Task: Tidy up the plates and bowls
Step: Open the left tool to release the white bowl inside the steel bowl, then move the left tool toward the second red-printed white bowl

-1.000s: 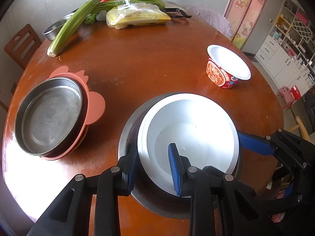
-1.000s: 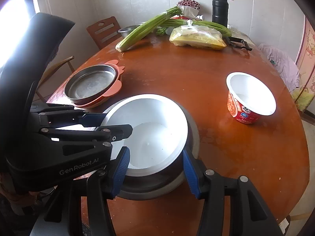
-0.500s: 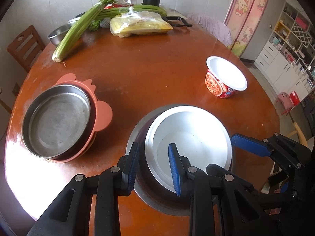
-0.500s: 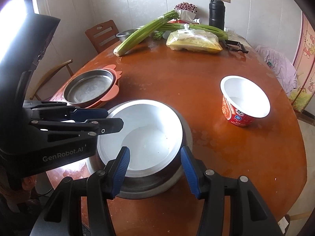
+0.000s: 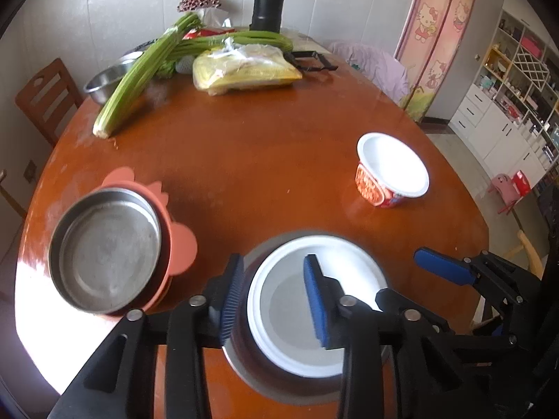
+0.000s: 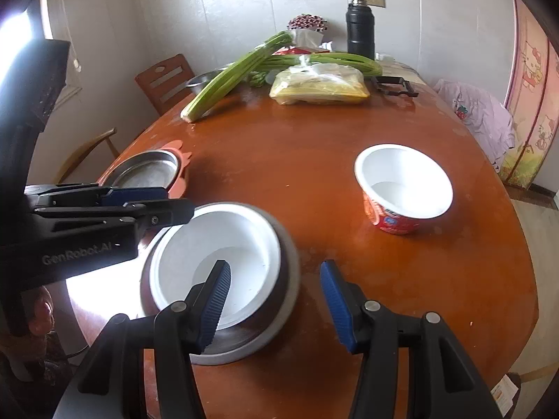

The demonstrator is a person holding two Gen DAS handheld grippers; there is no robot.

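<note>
the left claw (image 5: pixel 272 296) is spread apart, its blue-padded fingers (image 5: pixel 316 302) hanging over the near left rim of the white round foam bowl (image 5: pixel 297 317); whether a pad touches the rim cannot be told. that white bowl sits nested inside a wider round steel bowl (image 5: pixel 244 359), directly below and just ahead of the left claw on the round reddish-brown wooden desk (image 5: pixel 244 160).

the right claw (image 6: pixel 276 300) is also released and grasps nothing. its left pad hovers above the white bowl's (image 6: pixel 223 244) inside, its right pad over bare desk (image 6: pixel 401 279) just right of the steel bowl (image 6: pixel 286 300). the left claw's body shows at the left of the right wrist view.

left of the left claw, a shallow round steel plate (image 5: pixel 104 249) rests on a salmon-pink plate with lobed edges (image 5: pixel 181 248), well apart from the nested bowls. ahead and to the right of both claws stands a red-and-white paper noodle cup (image 6: pixel 401 188), open and upright, alone on the desk.

far ahead at the desk's back edge lie long green celery stalks (image 5: pixel 139 73), a clear bag of yellow food (image 5: pixel 244 71), a small steel bowl (image 5: pixel 103 83) and a black thermos (image 5: pixel 267 8). a brown wooden chair (image 5: pixel 45 101) stands beyond the desk to the left.
</note>
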